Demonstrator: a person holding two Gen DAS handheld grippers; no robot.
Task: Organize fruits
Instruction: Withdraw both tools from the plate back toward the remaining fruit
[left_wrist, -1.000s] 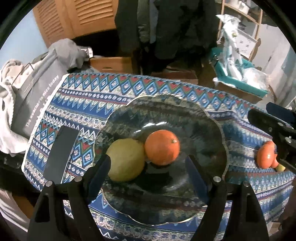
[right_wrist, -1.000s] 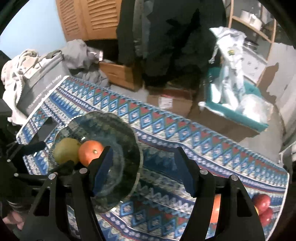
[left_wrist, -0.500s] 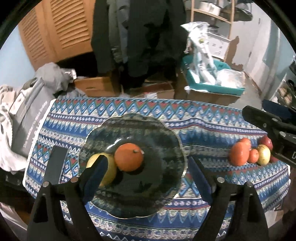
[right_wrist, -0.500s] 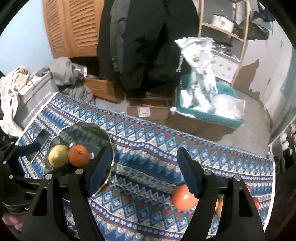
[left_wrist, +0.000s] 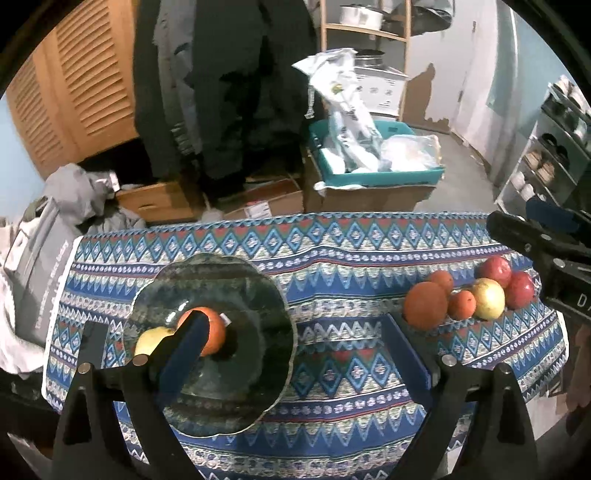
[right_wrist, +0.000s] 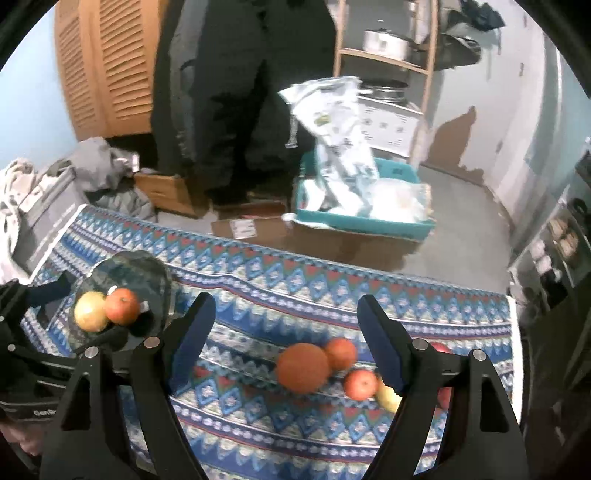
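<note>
The fruits lie in two groups on a table covered by a patterned cloth (left_wrist: 332, 258). A dark glass plate (left_wrist: 258, 295) sits toward the cloth's left end, and on it an orange (left_wrist: 216, 330) touches a yellow apple (left_wrist: 149, 339), both on the plate's left part. Toward the right end, well apart from the plate, a loose cluster rests directly on the cloth: a big orange (left_wrist: 424, 304) at its left, a smaller orange (left_wrist: 442, 279) behind it, a small one (left_wrist: 461, 304) just beside it, then a yellow-red apple (left_wrist: 488, 298), and two red apples (left_wrist: 495, 266) (left_wrist: 520, 290) nearest the right edge, all touching or nearly so. The left gripper (left_wrist: 291, 343) hangs above the cloth with its jaws spread wide and opening further; nothing is between them, only the right part of the plate and bare cloth showing below. The right gripper (right_wrist: 286, 332) is tilted down over the cluster, its jaws part open and opening too, gripping nothing; the big orange (right_wrist: 303, 367) and the smaller one (right_wrist: 341, 353) show in the gap beneath, clear of the pads. Beyond the far edge the floor holds cardboard boxes (left_wrist: 266, 206), a teal bin (left_wrist: 380, 177) with white bags, and a grey bag (left_wrist: 37, 254) off the left end.
</note>
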